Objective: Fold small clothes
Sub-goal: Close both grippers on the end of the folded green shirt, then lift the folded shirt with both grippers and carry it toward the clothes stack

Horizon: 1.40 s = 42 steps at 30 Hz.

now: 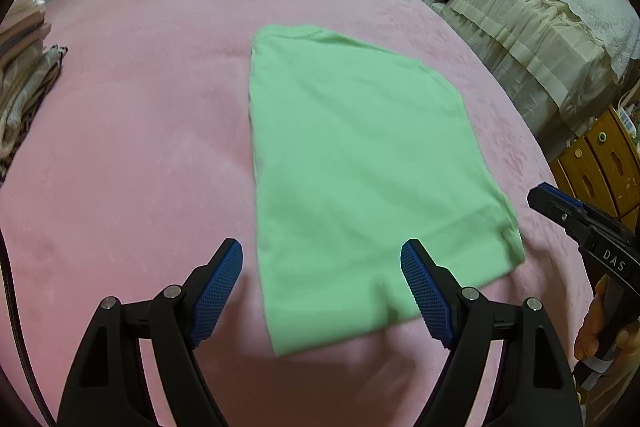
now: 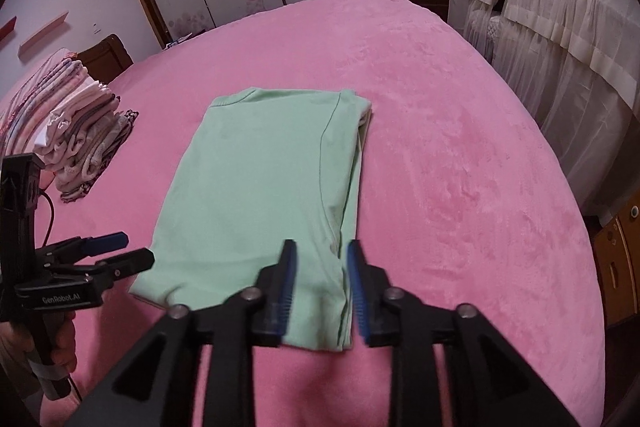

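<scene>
Grippers point(image 1: 322, 251) point(image 2: 322, 253) angled down over green shirt point(image 1: 352, 163), fingers parted

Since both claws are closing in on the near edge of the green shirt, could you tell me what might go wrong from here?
1. The right claw sits over the layered right edge of the green shirt; it may pinch only the top layer, so the fold could slip apart.
2. The left claw is open over the near left corner; it may grab the soft pink blanket too.
</scene>
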Available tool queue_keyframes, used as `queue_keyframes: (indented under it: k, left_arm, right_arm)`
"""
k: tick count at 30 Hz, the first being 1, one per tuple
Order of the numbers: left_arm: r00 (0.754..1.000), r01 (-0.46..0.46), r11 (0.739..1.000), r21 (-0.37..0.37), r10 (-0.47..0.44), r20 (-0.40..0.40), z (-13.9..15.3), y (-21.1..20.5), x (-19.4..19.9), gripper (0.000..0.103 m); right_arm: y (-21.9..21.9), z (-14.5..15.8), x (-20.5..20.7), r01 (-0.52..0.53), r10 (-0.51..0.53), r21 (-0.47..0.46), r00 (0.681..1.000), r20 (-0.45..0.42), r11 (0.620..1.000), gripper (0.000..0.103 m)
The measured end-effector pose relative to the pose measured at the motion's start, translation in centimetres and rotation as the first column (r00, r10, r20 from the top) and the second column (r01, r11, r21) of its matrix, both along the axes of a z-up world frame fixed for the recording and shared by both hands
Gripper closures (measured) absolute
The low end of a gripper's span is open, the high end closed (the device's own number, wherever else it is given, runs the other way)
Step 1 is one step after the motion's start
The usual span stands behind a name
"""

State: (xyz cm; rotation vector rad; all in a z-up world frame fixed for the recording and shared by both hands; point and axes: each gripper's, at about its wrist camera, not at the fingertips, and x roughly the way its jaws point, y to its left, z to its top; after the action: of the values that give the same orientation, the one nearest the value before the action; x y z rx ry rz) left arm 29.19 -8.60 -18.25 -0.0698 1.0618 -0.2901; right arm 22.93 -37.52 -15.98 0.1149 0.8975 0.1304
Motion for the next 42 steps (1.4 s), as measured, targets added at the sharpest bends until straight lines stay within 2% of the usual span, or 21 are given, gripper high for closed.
queue_keyframes:
  k: [9, 12, 17, 23, 27, 31, 36, 37, 39, 40, 42]
  left_arm:
    - [0.999, -0.046, 0.998, -0.040, 0.046, 0.018, -0.5, 2.6, 4.1, 0.022]
    - [0.998, -0.055, 0.996, -0.065, 0.055, -0.007, -1.3, 3.5, 6.1, 0.022]
    - [0.993, -0.074, 0.980, -0.187, 0.056, -0.102, -3.5, 5.1, 8.9, 0.022]
    - [0.992, -0.039, 0.964, -0.261, 0.005, -0.128, -5.6, 5.4, 11.6, 0.022]
    - [0.992, -0.037, 0.942, -0.333, -0.006, -0.126, -6.2, 5.8, 13.3, 0.022]
    - [0.990, -0.058, 0.907, -0.418, -0.001, -0.141, -7.2, 6.0, 16.0, 0.022]
    - [0.991, -0.058, 0.885, -0.462, -0.003, -0.130, -7.5, 4.9, 17.8, 0.023]
    - [0.992, -0.055, 0.882, -0.467, -0.005, -0.127, -7.4, 4.4, 18.1, 0.025]
    - [0.993, -0.042, 0.881, -0.471, -0.017, -0.120, -7.2, 3.6, 18.5, 0.041]
    - [0.993, -0.040, 0.885, -0.464, -0.017, -0.117, -7.2, 3.1, 18.7, 0.046]
    - [0.994, -0.050, 0.899, -0.435, 0.002, -0.110, -7.0, 2.8, 18.5, 0.069]
  right_arm:
    - [-2.0, -1.8, 3.9, 0.000, 0.005, 0.083, 0.998, -0.055, 0.997, 0.066]
    - [-2.9, -2.7, 5.6, 0.009, 0.001, 0.122, 0.997, -0.079, 0.993, 0.066]
    - [-4.3, -4.6, 8.4, 0.014, 0.018, 0.233, 0.991, -0.136, 0.972, 0.066]
    - [-5.3, -6.8, 11.6, 0.008, 0.057, 0.374, 0.985, -0.162, 0.928, 0.066]
    - [-5.4, -8.0, 13.4, -0.008, 0.089, 0.456, 0.983, -0.158, 0.890, 0.066]
    - [-5.2, -8.8, 15.3, -0.032, 0.121, 0.498, 0.981, -0.149, 0.867, 0.066]
    - [-5.1, -9.3, 17.3, -0.040, 0.135, 0.557, 0.982, -0.132, 0.830, 0.068]
    - [-5.0, -9.3, 17.6, -0.041, 0.133, 0.558, 0.983, -0.126, 0.829, 0.069]
    - [-4.7, -9.2, 17.8, -0.037, 0.120, 0.542, 0.986, -0.120, 0.840, 0.084]
    - [-4.5, -9.1, 17.7, -0.038, 0.116, 0.531, 0.987, -0.114, 0.846, 0.087]
    - [-4.4, -8.7, 17.2, -0.044, 0.105, 0.504, 0.990, -0.093, 0.863, 0.091]
